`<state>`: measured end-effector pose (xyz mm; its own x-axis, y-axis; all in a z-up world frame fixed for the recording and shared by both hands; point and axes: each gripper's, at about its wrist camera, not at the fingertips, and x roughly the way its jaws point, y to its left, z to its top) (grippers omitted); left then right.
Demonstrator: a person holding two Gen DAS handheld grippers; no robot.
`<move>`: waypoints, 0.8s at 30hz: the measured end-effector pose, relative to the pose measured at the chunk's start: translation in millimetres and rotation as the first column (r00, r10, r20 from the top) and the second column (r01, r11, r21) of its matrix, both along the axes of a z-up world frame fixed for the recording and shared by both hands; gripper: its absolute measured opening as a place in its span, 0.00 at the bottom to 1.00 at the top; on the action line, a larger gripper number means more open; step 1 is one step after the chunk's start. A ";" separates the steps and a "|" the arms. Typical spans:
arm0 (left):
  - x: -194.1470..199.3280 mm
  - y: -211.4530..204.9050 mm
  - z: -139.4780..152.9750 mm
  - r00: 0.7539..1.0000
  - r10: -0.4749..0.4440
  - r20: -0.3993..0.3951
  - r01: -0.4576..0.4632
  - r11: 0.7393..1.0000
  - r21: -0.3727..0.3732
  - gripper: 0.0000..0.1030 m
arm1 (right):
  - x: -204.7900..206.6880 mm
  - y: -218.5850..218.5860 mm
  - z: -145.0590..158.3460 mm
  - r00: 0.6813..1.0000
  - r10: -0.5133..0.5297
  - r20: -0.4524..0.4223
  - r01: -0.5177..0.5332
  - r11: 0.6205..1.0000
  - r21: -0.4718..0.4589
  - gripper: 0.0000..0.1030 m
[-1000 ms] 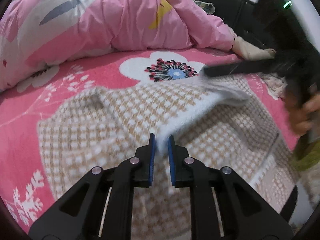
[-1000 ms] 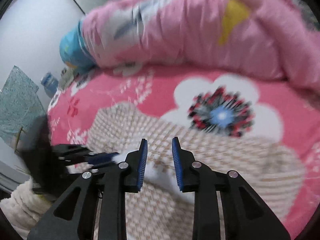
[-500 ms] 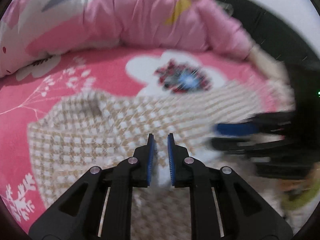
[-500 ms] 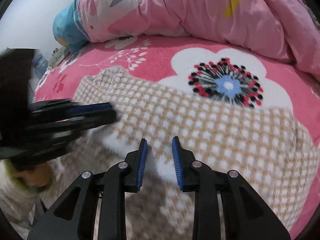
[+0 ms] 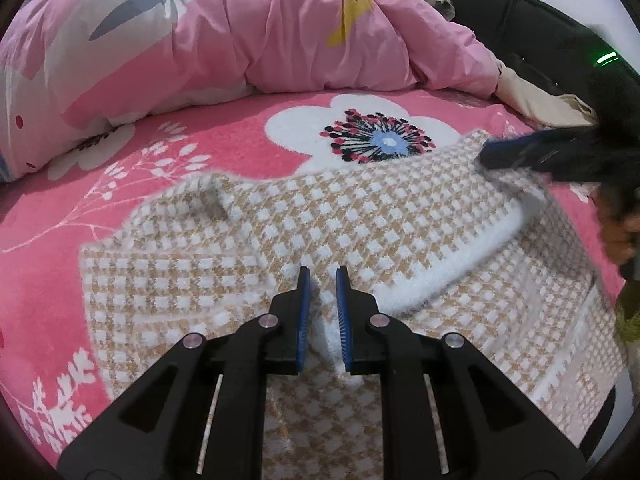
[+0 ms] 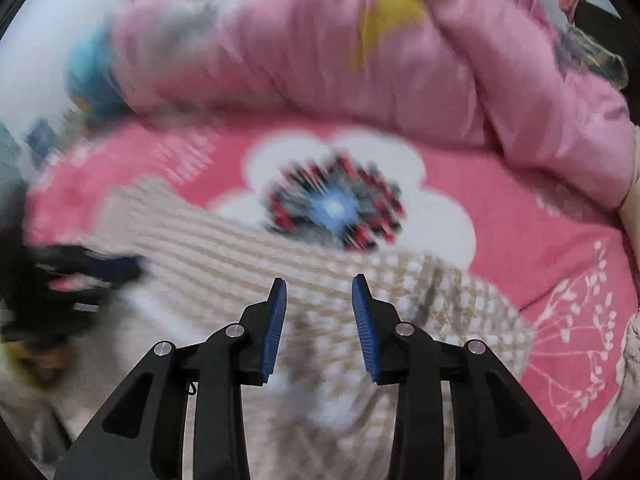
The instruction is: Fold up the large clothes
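Observation:
A fluffy beige-and-white checked garment [image 5: 360, 216] lies spread on the pink flowered bed cover, one flap folded over so its white lining shows. My left gripper [image 5: 322, 272] is shut on a white fold of that garment at its near side. My right gripper [image 6: 320, 284] hovers over the garment [image 6: 224, 248] with its jaws opening, and its pads press on nothing. In the left wrist view the right gripper [image 5: 486, 156] is at the garment's far right corner. The right wrist view shows the left gripper [image 6: 120, 264] as a blur at the left.
A heaped pink quilt [image 5: 240, 32] fills the far side of the bed, with a black headboard [image 5: 500, 12] behind it. A beige cloth [image 5: 540, 100] lies at the far right. A blue pillow [image 6: 88, 76] sits at the far left. A person's hand [image 5: 616, 232] holds the right gripper.
The right gripper's jaws have spread and the white edge no longer sits between them. It swung down toward the left gripper, then out to the garment's far right corner. The left gripper keeps its grip.

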<state>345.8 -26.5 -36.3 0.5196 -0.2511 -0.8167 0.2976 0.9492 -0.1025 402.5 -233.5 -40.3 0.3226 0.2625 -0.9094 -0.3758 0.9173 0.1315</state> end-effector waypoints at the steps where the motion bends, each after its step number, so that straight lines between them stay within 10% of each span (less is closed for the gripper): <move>1: -1.1 -0.2 -0.3 1.000 -0.005 0.003 0.005 1.000 0.005 0.14 | -5.1 -9.5 -2.2 1.000 0.002 0.014 -0.002 1.000 0.031 0.33; 14: 8.4 17.9 49.5 0.995 0.057 0.079 -0.046 0.991 -0.126 0.13 | -20.8 -16.9 65.7 0.995 -0.064 0.074 0.053 0.989 0.137 0.48; 20: 56.8 -25.4 4.4 0.990 0.062 -0.127 -0.075 0.993 -0.096 0.15 | -3.0 37.6 2.7 0.997 -0.080 -0.022 0.081 0.995 0.065 0.49; 24: 33.2 -22.9 -4.0 0.996 0.034 -0.078 -0.037 0.998 -0.043 0.18 | -36.4 34.8 10.3 0.998 -0.038 0.044 0.038 0.999 0.017 0.53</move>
